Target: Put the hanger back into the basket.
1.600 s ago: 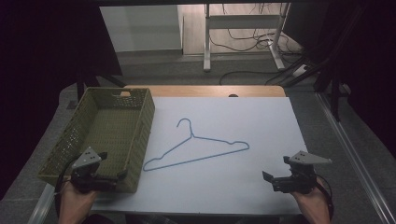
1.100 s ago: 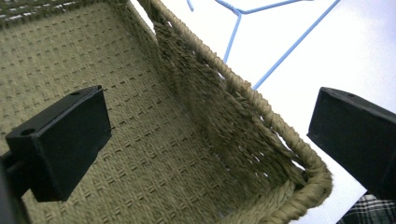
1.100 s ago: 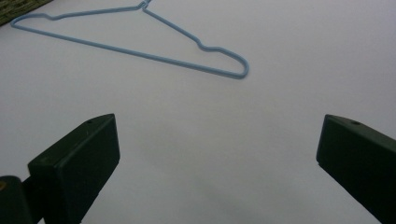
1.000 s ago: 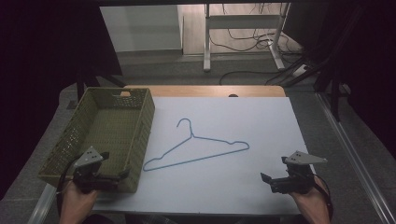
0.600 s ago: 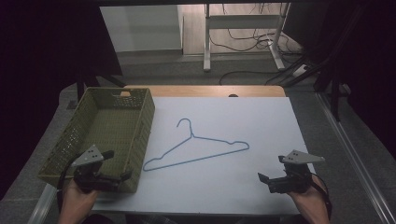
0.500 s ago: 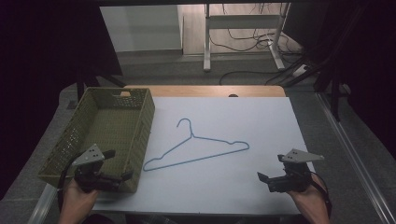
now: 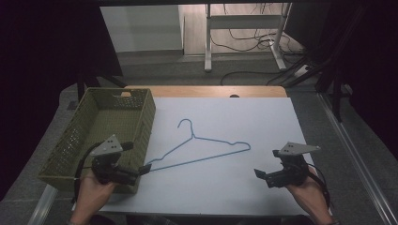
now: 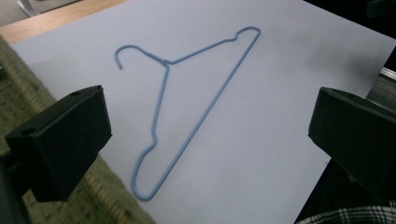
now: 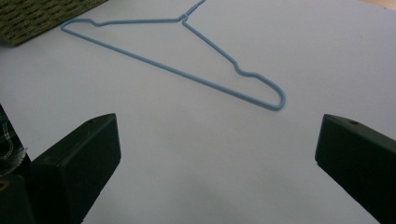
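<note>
Fingers on both our grippers stand wide apart and hold nothing. Our left gripper (image 7: 143, 168) sits just off the hanger's (image 7: 202, 149) near-left corner, over the white sheet (image 7: 244, 117) beside the basket (image 7: 141, 105). Our right gripper (image 7: 259, 173) hovers near the hanger's other shoulder tip, a little toward us and to the right of it, clearly apart from the wire.

We take the hanger as our landmark. It lies flat on the white sheet that covers the table (image 7: 206, 91), thin blue wire, with the hook curling away from us and toward the basket. Its long bottom bar runs slantwise: the low end points at our left fingers (image 8: 60, 144), the high end rises toward the far right. In the left gripper view the hanger (image 8: 187, 112) lies straight ahead between the fingers, its nearest corner close to the bottom of the frame. In the right gripper view the hanger (image 9: 187, 65) lies farther out, its rounded shoulder tip ahead and slightly right of centre, with bare sheet between it and our fingers (image 9: 79, 163).

We judge the left hand nearer, almost at the corner already. A short push forward along the bar's line would bring the wire between those fingers, though flat wire on paper gives little to bite on.
</note>
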`<state>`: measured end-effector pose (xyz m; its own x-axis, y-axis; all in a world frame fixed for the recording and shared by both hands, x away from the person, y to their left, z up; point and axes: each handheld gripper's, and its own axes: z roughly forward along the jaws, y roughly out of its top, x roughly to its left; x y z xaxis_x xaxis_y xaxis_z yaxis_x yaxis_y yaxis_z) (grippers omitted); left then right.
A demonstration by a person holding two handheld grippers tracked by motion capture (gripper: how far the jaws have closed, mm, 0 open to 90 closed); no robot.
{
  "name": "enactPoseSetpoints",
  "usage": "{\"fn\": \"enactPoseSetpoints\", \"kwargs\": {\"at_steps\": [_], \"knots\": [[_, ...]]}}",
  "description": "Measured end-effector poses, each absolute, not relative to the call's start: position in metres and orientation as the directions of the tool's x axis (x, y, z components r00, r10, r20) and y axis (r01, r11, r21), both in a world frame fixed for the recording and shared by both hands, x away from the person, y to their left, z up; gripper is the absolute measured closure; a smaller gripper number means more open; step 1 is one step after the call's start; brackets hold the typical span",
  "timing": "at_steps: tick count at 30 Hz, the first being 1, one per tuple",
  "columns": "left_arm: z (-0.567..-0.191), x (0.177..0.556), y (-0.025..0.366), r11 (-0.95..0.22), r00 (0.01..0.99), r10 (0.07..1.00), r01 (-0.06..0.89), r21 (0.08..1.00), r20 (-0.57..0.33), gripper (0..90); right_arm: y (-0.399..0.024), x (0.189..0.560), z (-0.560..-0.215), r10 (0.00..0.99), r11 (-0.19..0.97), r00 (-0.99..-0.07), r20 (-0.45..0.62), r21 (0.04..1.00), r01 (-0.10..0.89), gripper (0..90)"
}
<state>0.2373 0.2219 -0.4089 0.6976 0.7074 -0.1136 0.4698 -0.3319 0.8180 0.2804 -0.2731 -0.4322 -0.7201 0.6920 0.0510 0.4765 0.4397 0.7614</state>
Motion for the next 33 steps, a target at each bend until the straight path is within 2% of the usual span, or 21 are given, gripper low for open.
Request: {"fn": "enactPoseSetpoints", "kwargs": {"at_steps": [7, 17, 22, 27, 33], "knots": [[-0.414, 0.253, 0.199, -0.341, 0.713, 0.688, 0.482, 0.807, -0.135, 0.0, -0.267, 0.291, -0.427, 0.685, 0.448, -0.727, 0.044, 0.762, 0.468, 0.7], [-0.431, 0.279, 0.162, -0.400, 0.747, 0.658, 0.451, 0.798, -0.093, 1.0, -0.251, 0.310, -0.426, 0.686, 0.468, -0.727, 0.032, 0.745, 0.475, 0.5], [-0.439, 0.290, 0.153, -0.414, 0.747, 0.656, 0.473, 0.778, -0.105, 0.8, -0.243, 0.320, -0.426, 0.677, 0.479, -0.735, 0.039, 0.735, 0.480, 0.3], [-0.454, 0.310, 0.145, -0.379, 0.741, 0.646, 0.518, 0.767, -0.182, 0.7, -0.232, 0.333, -0.427, 0.678, 0.504, -0.735, 0.018, 0.717, 0.482, 0.0], [-0.462, 0.328, 0.134, -0.377, 0.729, 0.661, 0.526, 0.762, -0.176, 1.1, -0.217, 0.351, -0.428, 0.667, 0.523, -0.745, 0.020, 0.699, 0.487, 0.0]]}}
